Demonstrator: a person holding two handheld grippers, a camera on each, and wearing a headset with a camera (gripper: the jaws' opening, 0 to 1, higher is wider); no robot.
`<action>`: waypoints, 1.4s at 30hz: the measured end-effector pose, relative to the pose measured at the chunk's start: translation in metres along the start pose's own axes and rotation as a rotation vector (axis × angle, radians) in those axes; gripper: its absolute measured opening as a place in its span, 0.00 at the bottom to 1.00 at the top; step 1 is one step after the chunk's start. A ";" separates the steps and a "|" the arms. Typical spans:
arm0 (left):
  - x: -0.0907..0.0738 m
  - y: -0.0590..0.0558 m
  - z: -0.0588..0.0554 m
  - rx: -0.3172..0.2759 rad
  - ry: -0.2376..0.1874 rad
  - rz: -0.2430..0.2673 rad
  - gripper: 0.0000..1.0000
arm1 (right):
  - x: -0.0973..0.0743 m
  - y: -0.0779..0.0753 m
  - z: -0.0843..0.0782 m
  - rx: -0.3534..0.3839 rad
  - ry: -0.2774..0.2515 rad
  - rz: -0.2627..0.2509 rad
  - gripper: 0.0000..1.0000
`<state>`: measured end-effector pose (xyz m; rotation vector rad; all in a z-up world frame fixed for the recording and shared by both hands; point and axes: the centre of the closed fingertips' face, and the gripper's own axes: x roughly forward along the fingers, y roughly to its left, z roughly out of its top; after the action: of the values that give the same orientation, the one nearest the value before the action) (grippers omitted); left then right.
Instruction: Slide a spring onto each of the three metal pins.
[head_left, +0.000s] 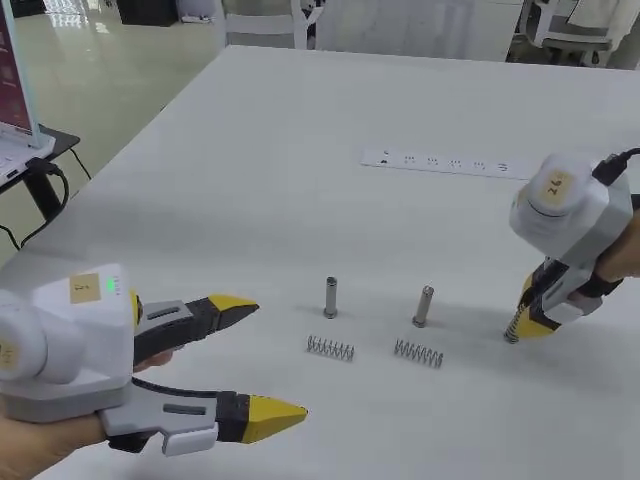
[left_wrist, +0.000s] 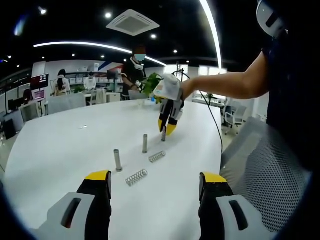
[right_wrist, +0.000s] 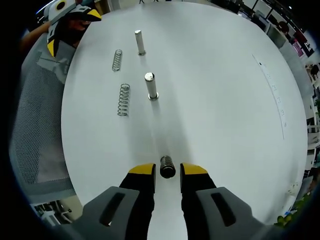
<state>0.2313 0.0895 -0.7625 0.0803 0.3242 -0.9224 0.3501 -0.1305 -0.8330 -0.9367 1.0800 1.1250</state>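
1. The right tool (head_left: 530, 325) is half hiding one upright spring (right_wrist: 167, 167) near the pins (head_left: 330, 297); squeezing or not, I cannot tell.
2. Two pins are standing, two springs (head_left: 330, 348) lying just beside them.
3. The left tool (head_left: 278, 357) is gaping wide.

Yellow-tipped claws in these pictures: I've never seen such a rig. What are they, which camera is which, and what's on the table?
They are hand-held grasping tools, one in each hand of a person. The head view looks down from a headset; each round view looks along one tool's jaws. The left tool is open and holds nothing. The right tool has its jaws either side of an upright spring; whether they press it, I cannot tell. On the table stand two metal pins, with two loose springs before them, and a power strip beyond.
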 end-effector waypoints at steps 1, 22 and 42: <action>0.000 0.000 0.000 0.000 0.001 0.000 0.68 | 0.000 0.000 0.000 0.000 0.000 -0.002 0.18; 0.000 -0.002 -0.001 0.001 0.000 -0.007 0.68 | -0.009 0.007 -0.014 0.031 -0.004 -0.026 0.19; 0.002 -0.005 0.003 0.011 -0.011 -0.018 0.68 | -0.012 0.043 -0.010 0.061 -0.068 -0.014 0.19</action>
<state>0.2293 0.0849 -0.7596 0.0825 0.3100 -0.9422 0.3054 -0.1341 -0.8254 -0.8510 1.0448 1.0991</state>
